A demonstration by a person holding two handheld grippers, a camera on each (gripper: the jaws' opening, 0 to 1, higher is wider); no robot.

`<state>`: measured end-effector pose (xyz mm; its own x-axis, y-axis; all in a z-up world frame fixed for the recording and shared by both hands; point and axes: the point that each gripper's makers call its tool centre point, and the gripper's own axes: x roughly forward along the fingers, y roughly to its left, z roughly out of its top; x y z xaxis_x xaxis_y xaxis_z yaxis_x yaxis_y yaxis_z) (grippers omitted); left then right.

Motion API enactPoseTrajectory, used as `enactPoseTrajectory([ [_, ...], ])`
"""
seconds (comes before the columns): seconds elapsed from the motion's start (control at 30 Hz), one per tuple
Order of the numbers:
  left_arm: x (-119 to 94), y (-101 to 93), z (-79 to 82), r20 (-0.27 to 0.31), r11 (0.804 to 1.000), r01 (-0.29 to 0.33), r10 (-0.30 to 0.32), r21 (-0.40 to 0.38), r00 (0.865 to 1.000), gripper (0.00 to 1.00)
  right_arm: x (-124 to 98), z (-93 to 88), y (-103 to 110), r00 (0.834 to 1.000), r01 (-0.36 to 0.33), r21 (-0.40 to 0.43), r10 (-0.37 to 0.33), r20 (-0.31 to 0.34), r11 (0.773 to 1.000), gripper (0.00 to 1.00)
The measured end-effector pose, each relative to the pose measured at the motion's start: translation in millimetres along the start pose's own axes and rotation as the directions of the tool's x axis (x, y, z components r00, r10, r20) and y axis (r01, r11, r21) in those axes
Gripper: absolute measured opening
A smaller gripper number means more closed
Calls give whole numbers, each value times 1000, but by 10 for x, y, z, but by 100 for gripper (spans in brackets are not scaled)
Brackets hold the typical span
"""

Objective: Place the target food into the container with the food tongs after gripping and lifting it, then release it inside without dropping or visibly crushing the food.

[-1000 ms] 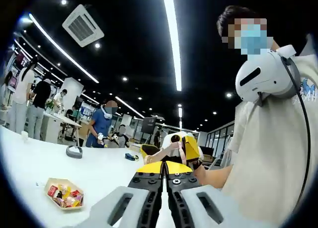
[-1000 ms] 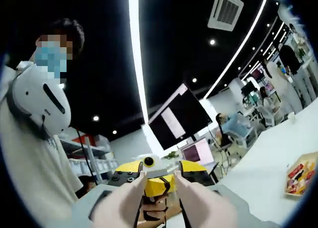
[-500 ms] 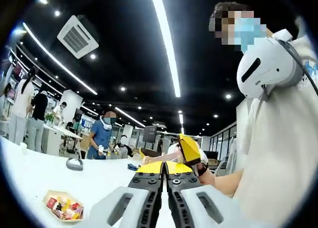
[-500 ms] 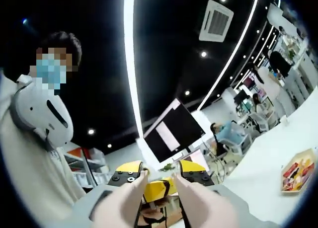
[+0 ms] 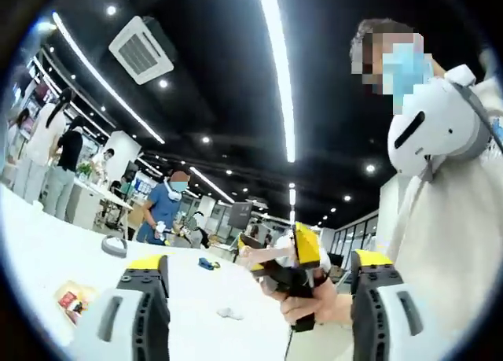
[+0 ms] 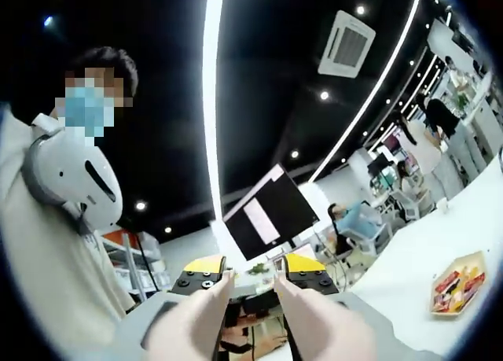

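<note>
- On the white counter, at its left near part in the left gripper view: a shallow container holding wrapped food items in red and yellow, partly hidden behind the left jaw.
- The same container lies at the far right of the counter in the right gripper view, tan-rimmed, with red and yellow packets inside; well apart from both grippers.
- Left gripper: jaws wide apart, yellow-tipped grey arms rising at either side of the view, nothing between them.
- Right gripper: jaws parted by a modest gap, yellow-tipped; nothing is gripped between them.
- Between the left jaws, further off: a hand holding the other gripper, yellow and black, above the counter.
- Small white scrap on the counter, near the middle.
- Round grey object on the counter, far left; a small dark item beyond it.
- Person at the right of the left gripper view: pale shirt, white headset hanging at the chest.
- Same headset at the left of the right gripper view.
- Dark monitor with a pale rectangle on it, above the right jaws.
- Ceiling: long light strip, square vent.
- Background: a person in blue standing beyond the counter; others at far left; a seated person in blue.
- No food tongs can be made out in either view.
</note>
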<state>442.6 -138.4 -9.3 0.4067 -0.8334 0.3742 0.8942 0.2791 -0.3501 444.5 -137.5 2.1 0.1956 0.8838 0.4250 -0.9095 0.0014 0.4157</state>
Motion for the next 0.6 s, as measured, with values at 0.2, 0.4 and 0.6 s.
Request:
enactPoseTrajectory([
  [0.2, 53, -96, -69, -29, 998, 44, -45, -51, 999, 83, 19, -170, 47, 1000, -14, 43, 15, -26, 999, 28],
  [0.4, 47, -124, -199, -83, 991, 58, -69, -124, 994, 69, 1, -135, 28, 1000, 28, 59, -29, 6, 998, 28],
  [0.6, -79, -170, -135, -66, 974, 76, -91, -212, 994, 47, -11, -119, 43, 999, 33, 65, -33, 0, 997, 28],
])
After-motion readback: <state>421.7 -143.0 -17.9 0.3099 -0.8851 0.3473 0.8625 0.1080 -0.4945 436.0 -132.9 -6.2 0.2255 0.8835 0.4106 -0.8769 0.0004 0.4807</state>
